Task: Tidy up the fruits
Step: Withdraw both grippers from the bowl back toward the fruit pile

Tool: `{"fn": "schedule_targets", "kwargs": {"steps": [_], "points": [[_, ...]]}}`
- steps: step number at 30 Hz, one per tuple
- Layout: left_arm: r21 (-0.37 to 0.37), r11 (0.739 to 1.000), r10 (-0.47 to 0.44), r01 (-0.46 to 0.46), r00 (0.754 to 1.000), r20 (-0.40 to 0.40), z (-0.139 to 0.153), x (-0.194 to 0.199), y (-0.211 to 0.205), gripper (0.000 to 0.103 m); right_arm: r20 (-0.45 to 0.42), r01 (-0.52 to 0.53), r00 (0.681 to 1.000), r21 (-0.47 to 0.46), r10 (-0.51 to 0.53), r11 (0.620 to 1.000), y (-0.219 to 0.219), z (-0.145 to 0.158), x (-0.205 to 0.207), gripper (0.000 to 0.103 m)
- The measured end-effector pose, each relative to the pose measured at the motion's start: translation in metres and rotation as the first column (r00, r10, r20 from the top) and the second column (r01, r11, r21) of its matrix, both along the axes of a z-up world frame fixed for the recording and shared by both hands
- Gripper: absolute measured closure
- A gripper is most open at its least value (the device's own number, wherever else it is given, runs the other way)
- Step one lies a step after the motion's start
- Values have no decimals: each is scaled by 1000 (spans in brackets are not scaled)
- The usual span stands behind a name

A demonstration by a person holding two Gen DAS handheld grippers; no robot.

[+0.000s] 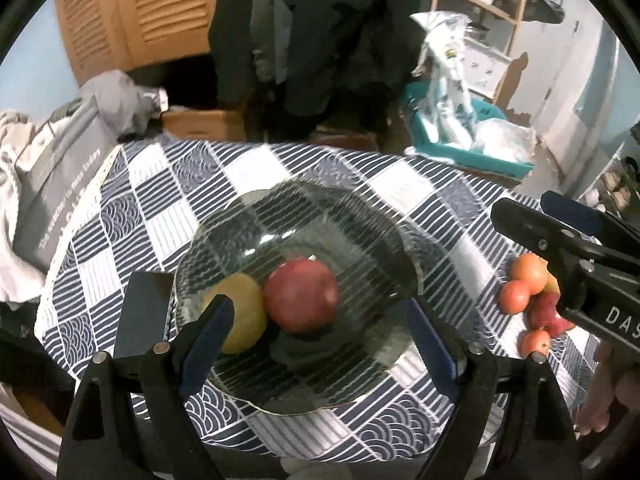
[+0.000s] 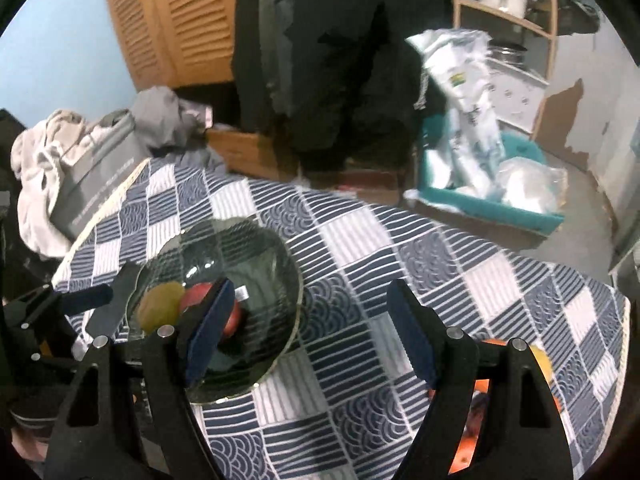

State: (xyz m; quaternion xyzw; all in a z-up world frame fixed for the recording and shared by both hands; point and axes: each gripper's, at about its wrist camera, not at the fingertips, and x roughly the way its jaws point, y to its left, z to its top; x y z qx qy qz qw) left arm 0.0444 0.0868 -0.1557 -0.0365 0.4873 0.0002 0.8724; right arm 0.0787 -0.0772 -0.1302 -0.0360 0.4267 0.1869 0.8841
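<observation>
A clear glass bowl [image 1: 360, 240] stands on the blue-and-white checked tablecloth [image 1: 440, 208]. Inside it lie a red apple [image 1: 301, 295] and a yellow-green fruit [image 1: 244, 312]. My left gripper [image 1: 320, 344] hovers open above the bowl's near side, with nothing between its blue pads. Several small orange-red fruits [image 1: 524, 292] sit loose on the cloth to the right, where the right gripper [image 1: 560, 224] reaches in. In the right wrist view my right gripper [image 2: 312, 332] is open over bare cloth beside the bowl [image 2: 280, 264]; orange fruits [image 2: 480, 388] show behind its right finger.
A grey bag [image 1: 52, 184] and crumpled cloth lie off the table's left edge. Beyond the far edge are a cardboard box [image 1: 200, 124], dark hanging clothes [image 1: 312, 40] and a teal bin [image 1: 472, 148] with plastic bags. A hand [image 1: 608, 392] shows at the lower right.
</observation>
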Motion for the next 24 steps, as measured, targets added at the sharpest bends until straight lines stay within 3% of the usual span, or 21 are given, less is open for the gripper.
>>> {"fn": "schedule_targets", "kwargs": {"steps": [24], "points": [[-47, 986, -152, 160, 978, 141, 63, -16, -83, 14, 144, 181, 974, -29, -175, 983, -124, 65, -59, 24]]}}
